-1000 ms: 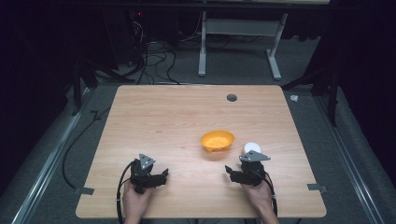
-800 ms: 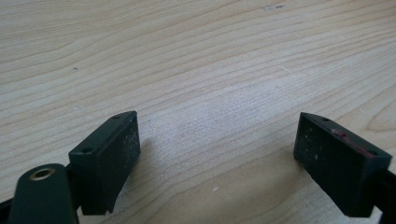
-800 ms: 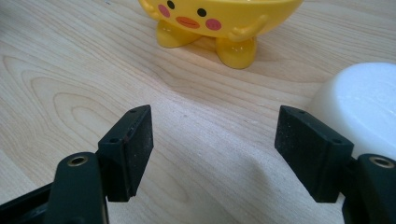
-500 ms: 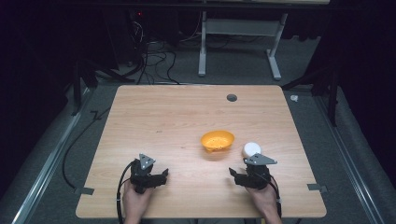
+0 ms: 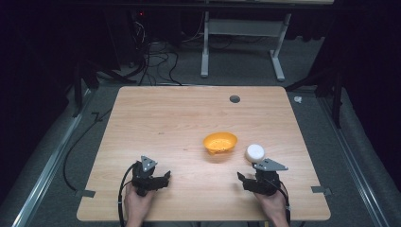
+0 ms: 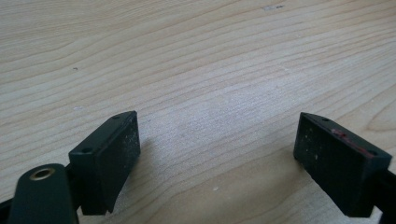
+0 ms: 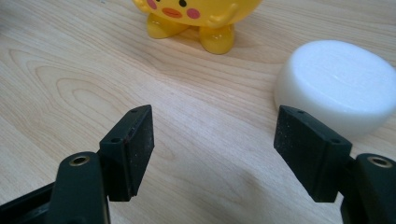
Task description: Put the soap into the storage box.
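Note:
An orange bowl (image 5: 220, 142) stands right of the table's middle; in the right gripper view it has little feet and a painted cartoon face (image 7: 196, 14). Just to its right lies a white round puck (image 5: 255, 152), lying flat (image 7: 336, 84). My right gripper (image 5: 243, 179) is held low near the front edge, short of the puck. Its jaws (image 7: 215, 126) are open and have just been closing a little, with bare wood between them. My left gripper (image 5: 163, 179) rests at the front left, open (image 6: 217, 135) over bare wood.
The wooden table (image 5: 165, 123) has a dark round grommet (image 5: 234, 99) near its far edge. Cables and a desk frame (image 5: 241, 52) stand on the floor beyond. Grey tape tabs (image 5: 320, 190) mark the front corners.
My right gripper has drawn back to the right and toward the front edge, away from the bowl and puck. The left gripper has stayed put.

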A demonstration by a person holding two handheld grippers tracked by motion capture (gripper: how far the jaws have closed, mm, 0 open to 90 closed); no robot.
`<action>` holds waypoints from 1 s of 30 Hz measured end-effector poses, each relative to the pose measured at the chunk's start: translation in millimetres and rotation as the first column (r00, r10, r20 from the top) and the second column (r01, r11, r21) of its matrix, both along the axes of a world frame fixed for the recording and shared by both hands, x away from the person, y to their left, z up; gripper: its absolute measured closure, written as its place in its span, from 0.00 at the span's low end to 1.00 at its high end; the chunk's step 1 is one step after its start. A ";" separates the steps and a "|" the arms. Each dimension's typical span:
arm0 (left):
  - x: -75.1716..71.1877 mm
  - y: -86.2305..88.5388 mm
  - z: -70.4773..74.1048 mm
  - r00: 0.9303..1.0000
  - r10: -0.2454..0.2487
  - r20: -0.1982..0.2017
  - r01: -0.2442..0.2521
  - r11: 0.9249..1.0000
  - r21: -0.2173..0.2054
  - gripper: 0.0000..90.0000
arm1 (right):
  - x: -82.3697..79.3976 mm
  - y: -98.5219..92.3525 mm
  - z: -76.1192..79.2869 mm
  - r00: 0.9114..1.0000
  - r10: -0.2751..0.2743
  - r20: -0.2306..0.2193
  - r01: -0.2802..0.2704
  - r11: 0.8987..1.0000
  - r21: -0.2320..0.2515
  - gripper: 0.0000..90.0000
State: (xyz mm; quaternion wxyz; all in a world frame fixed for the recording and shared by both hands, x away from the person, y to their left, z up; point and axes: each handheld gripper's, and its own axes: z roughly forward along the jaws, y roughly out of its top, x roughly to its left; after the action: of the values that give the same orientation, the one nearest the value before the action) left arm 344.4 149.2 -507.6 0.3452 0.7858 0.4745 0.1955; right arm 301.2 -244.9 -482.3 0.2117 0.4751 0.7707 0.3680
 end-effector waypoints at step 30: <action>0.0 0.0 0.0 1.000 0.000 0.000 0.000 1.000 0.000 0.17 | -2.1 -39.1 -1.8 0.989 -0.146 -0.002 0.146 0.989 0.030 0.29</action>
State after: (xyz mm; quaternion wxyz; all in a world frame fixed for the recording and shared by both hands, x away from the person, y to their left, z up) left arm 344.3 149.2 -507.6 0.3452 0.7857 0.4746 0.1955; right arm 299.1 -284.1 -484.1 0.2311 0.5335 0.7282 0.3629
